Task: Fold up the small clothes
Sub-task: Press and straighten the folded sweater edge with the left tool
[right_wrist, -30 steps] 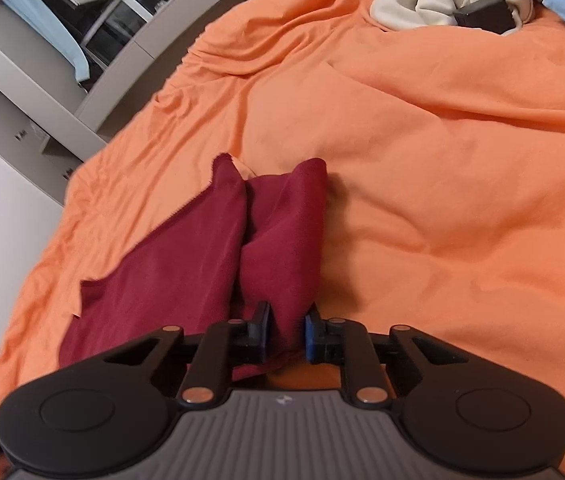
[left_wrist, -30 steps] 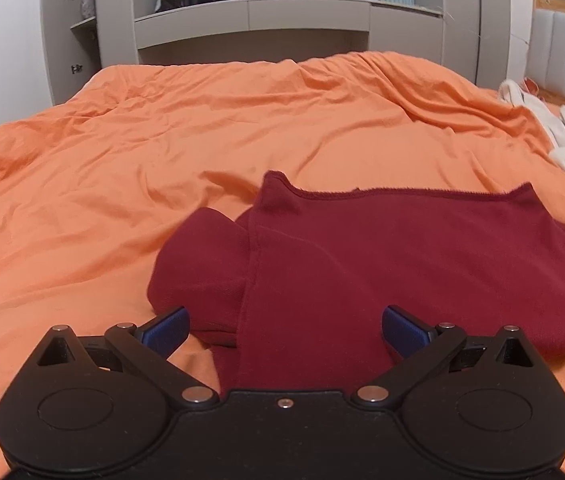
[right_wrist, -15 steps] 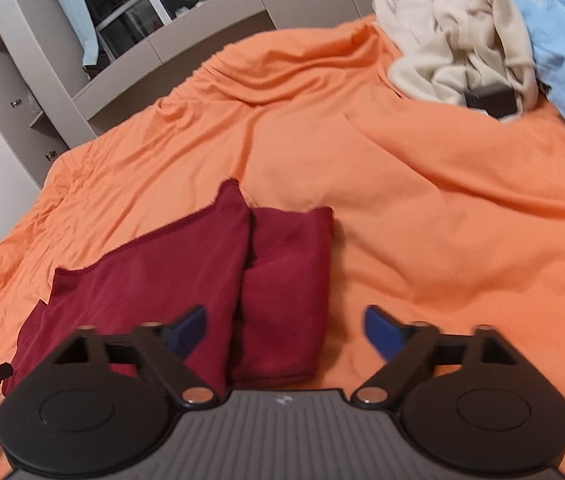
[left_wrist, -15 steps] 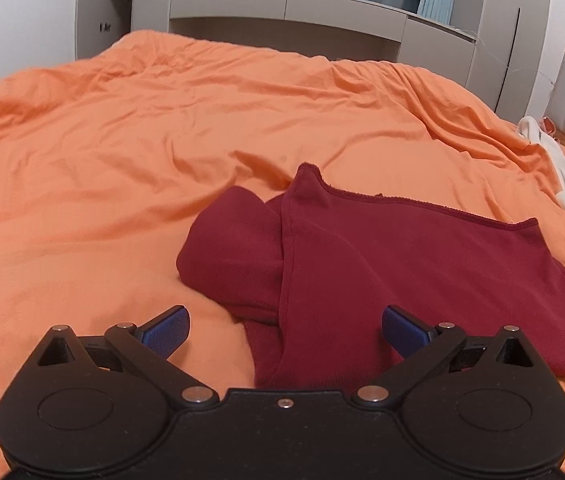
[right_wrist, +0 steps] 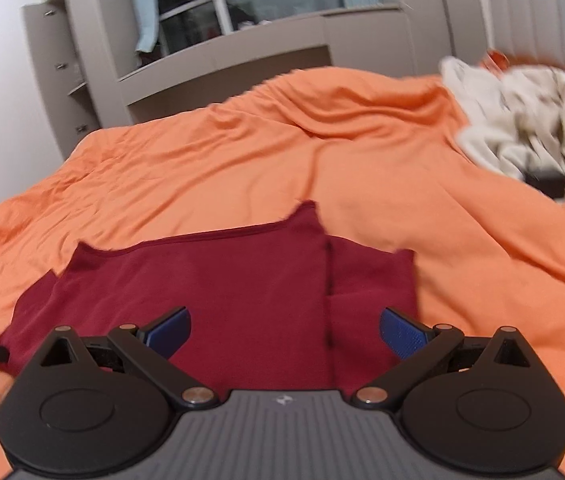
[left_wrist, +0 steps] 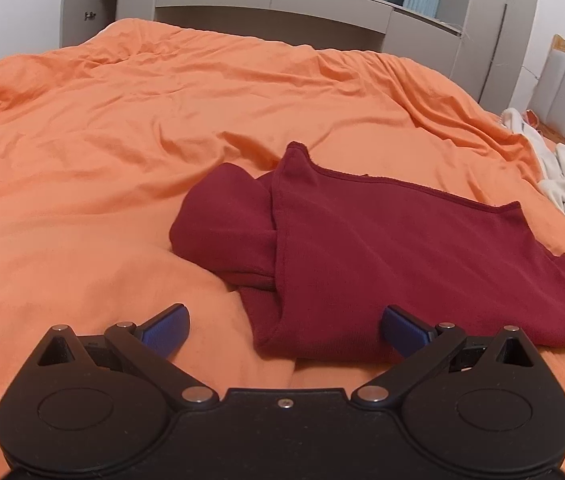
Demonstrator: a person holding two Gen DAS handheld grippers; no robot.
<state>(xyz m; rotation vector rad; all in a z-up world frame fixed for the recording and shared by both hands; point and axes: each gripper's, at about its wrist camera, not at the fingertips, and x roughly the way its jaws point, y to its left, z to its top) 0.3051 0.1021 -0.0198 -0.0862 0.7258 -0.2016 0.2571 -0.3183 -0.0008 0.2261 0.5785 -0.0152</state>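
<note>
Jaws on both sides stand released. My right gripper (right_wrist: pixel 285 330) is opening, its jaws spreading toward their widest with no cloth pinched between the pads; the garment lies below them. My left gripper (left_wrist: pixel 285 330) is wide too, gripping nothing.

Dark red garment (left_wrist: pixel 382 248) lies on the orange bedcover (left_wrist: pixel 122 160), spread roughly flat. Its side panels are turned in: one sleeve bunches under the body in the left view, and a folded strip (right_wrist: pixel 370 292) lies along the side in the right view.

Step, as I judge it: side folds done, cross fold not yet made.

Next move calls for each gripper to take a near corner of the hem, pinch both layers, then carry that edge toward the far edge together so the fold stays square. Risk: the tucked sleeve slips out when lifted.

Cream clothes (right_wrist: pixel 522 120) wait near the headboard, well apart.
</note>
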